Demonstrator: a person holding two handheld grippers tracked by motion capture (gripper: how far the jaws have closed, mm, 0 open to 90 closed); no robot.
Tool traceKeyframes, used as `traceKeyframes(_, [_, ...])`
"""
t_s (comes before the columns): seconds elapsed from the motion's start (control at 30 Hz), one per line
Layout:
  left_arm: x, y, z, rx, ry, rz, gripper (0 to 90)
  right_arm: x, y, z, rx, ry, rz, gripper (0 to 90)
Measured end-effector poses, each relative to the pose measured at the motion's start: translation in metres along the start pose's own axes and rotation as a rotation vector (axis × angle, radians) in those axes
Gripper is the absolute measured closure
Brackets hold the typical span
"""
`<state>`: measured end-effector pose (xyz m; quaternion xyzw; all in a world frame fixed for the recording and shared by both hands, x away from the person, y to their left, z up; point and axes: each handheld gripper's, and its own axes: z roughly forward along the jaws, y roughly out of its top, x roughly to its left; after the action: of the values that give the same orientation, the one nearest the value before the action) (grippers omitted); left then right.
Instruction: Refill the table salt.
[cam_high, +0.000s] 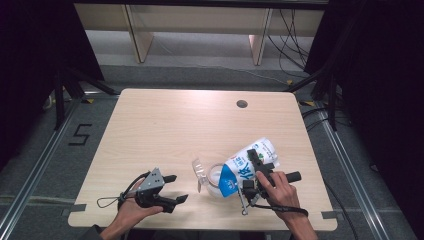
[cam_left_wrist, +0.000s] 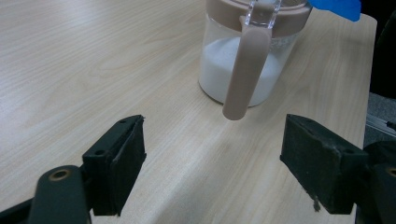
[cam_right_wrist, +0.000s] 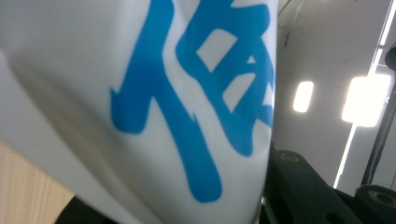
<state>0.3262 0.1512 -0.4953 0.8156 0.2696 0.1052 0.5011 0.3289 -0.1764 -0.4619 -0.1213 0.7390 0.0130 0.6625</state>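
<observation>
**Tabletop stock at the near edge: bag tipped over jar, left gripper idle**

1. Left gripper (cam_high: 172, 189). Held in the person's left hand (cam_high: 131, 212) just inside the near edge of the tabletop (cam_high: 165, 125), toward the near-left corner. Jaws spread wide with nothing between them; in the left gripper view bare wood lies between the two black pads. It points toward the jar, apart from it.

2. Right gripper (cam_high: 257, 167). Held in the person's right hand (cam_high: 277, 192) close to the near edge, toward the near-right corner. Jaws clamped on the white-and-blue bag (cam_high: 247, 165); the right gripper view shows the bag's printed face (cam_right_wrist: 140, 93) pressed right up against the camera, one black jaw at its right side.

3. Bag. Lifted and tilted, blue lower end down over the jar's mouth, white upper end raised toward the right edge.

4. Clear jar (cam_high: 216, 177). Stands upright on the tabletop, between the two grippers. Holds white powder (cam_left_wrist: 219, 65); brown rim and a brown handle (cam_left_wrist: 243, 70) hang toward the left gripper. A clear lid (cam_high: 199, 171) stands tilted open at the jar's left side.

5. Open room. The far half of the tabletop is bare wood up to a round cable hole (cam_high: 242, 104) near the far edge. The left side is likewise bare.
</observation>
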Motion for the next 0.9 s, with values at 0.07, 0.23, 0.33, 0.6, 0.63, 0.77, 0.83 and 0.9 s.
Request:
traceKeyframes(0.07, [-0.0001,0.0,0.0001,0.001,0.0,0.0,21.1,-0.001,-0.0002,0.0003,-0.003,-0.005,-0.008,74.7])
traceKeyframes(0.23, [-0.0001,-0.0001,0.0001,0.001,0.0,-0.001,21.1,-0.0004,0.0011,-0.0006,0.013,0.011,0.005,74.8])
traceKeyframes(0.33, [-0.0002,-0.0001,0.0001,0.001,0.0,-0.003,21.2,-0.0006,0.0017,-0.0004,0.015,0.011,0.007,74.8])
traceKeyframes(0.6, [0.0,0.0,0.0001,0.001,0.0,-0.001,21.1,-0.0009,0.0018,0.0009,0.013,0.013,0.012,74.8])
traceKeyframes(0.63, [-0.0001,0.0,0.0,0.0,0.0,-0.001,21.1,-0.001,0.0018,0.0009,0.013,0.012,0.013,74.8])
traceKeyframes(0.77, [0.0,0.0,0.0,0.0,0.0,-0.001,21.1,-0.0008,0.0015,0.0015,0.008,0.008,0.016,74.8])
traceKeyframes(0.83, [0.0,0.0,0.0,0.0,0.0,0.0,21.1,-0.0013,0.0015,0.0011,0.013,0.01,0.013,74.9])
traceKeyframes(0.9, [-0.0001,-0.0001,0.0,0.0,0.0,-0.003,21.1,-0.0017,0.0017,0.0009,0.018,0.014,0.01,74.9])
